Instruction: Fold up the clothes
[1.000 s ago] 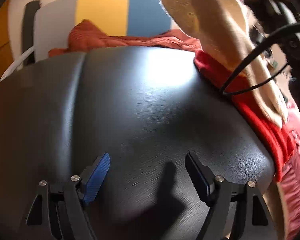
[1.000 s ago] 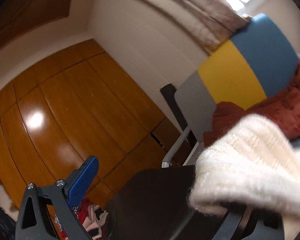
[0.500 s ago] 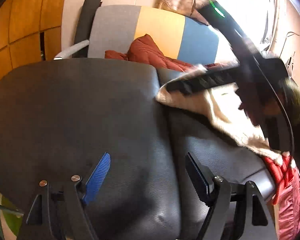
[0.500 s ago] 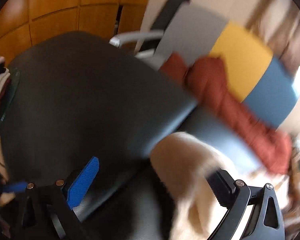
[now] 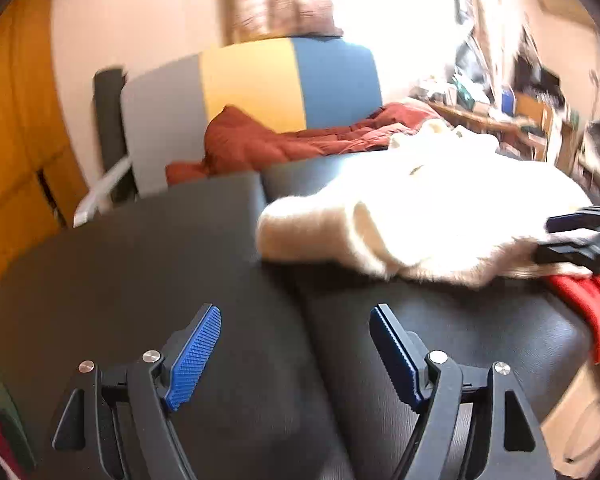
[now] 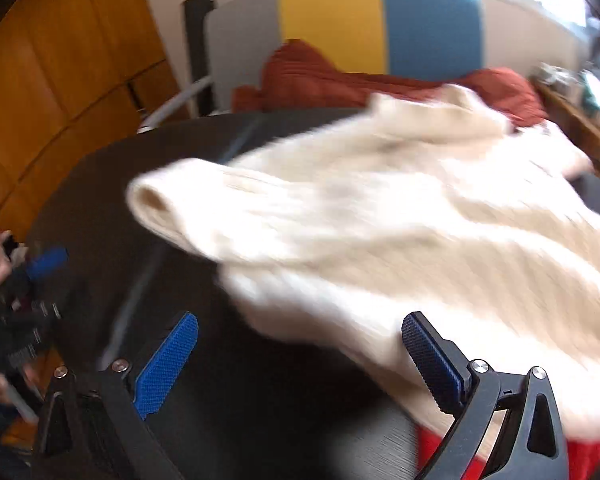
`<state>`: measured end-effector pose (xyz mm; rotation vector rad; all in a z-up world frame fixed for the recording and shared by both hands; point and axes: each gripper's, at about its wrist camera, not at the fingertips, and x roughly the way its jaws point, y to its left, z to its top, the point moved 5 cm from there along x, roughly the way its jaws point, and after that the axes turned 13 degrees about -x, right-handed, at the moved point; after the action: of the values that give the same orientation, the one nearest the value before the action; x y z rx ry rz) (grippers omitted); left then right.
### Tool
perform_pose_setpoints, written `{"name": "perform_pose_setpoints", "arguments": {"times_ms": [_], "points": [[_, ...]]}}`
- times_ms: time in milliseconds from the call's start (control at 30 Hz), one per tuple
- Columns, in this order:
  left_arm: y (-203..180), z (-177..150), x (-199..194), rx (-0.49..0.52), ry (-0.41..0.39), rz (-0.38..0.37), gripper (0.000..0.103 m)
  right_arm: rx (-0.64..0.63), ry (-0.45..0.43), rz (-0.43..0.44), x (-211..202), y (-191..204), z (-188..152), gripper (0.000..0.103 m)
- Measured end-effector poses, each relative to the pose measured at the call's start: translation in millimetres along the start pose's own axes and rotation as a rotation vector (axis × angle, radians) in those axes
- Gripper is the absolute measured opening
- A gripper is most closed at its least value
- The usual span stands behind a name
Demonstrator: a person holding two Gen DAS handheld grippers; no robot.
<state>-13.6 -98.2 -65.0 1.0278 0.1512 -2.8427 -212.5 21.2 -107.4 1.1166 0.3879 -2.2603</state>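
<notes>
Both tongs (image 5: 296, 344) (image 6: 300, 356) have black frames, silver screws and ribbed blue pads (image 5: 194, 356).

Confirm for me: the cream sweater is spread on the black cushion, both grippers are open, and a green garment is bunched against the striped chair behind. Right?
Not quite: that garment is rust-red, not green, as the right wrist view shows. The cream sweater does lie on the black cushion, and the left gripper and right gripper are open.

Blown-out window glare, motion blur, fisheye warp
</notes>
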Motion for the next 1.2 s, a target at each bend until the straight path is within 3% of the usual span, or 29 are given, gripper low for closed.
{"name": "perform_pose_setpoints", "arguments": {"times_ms": [100, 200, 300, 333, 367, 400, 433, 467, 600, 700, 900, 1067, 1200], "points": [[-18.5, 15.2, 19.9, 0.051, 0.005, 0.003, 0.078, -0.008, -0.016, -0.044, -1.0, -16.7, -15.9, 0.103], [-37.2, 25.1, 41.4, 0.131, 0.010, 0.026, 0.078, -0.024, -0.030, -0.073, -13.2, -19.4, -52.6, 0.103], [-48.6, 33.8, 69.7, 0.212, 0.015, 0.106, 0.077, -0.059, -0.031, -0.088, -34.7, -9.0, -85.3, 0.103], [-47.9, 37.4, 78.8, 0.206, 0.030, 0.117, 0.071, -0.074, -0.026, -0.096, -37.7, -6.6, -90.6, 0.103], [-46.9, 40.9, 87.5, 0.197, 0.046, 0.126, 0.059, -0.089, -0.022, -0.105, -40.6, -4.3, -95.8, 0.103], [-42.0, 46.9, 96.8, 0.150, 0.072, 0.126, 0.051, -0.103, -0.018, -0.115, -42.5, -3.4, -99.6, 0.103], [-34.3, 52.2, 105.1, 0.091, 0.093, 0.119, 0.031, -0.114, -0.016, -0.126, -41.5, -4.6, -100.6, 0.103], [-23.2, 56.7, 110.5, 0.005, 0.111, 0.104, 0.019, -0.118, -0.015, -0.131, -38.9, -4.7, -100.9, 0.103], [60.1, 77.4, 118.6, -0.592, 0.153, -0.065, 0.017, -0.121, 0.002, -0.140, -25.2, -12.2, -97.7, 0.103], [111.2, 76.4, 120.9, -0.857, 0.163, -0.126, 0.018, -0.102, 0.000, -0.106, -22.3, -15.9, -98.3, 0.103], [167.9, 61.4, 120.1, -1.017, 0.186, -0.094, 0.027, -0.038, -0.026, 0.034, -19.0, -0.8, -87.8, 0.103], [197.5, 56.7, 113.4, -1.047, 0.209, -0.012, 0.031, -0.022, -0.036, 0.197, -15.2, 44.1, -75.9, 0.103], [201.5, 56.1, 96.3, -0.990, 0.233, 0.047, 0.032, 0.046, -0.083, 0.538, -25.9, 92.6, -63.9, 0.103]]}}
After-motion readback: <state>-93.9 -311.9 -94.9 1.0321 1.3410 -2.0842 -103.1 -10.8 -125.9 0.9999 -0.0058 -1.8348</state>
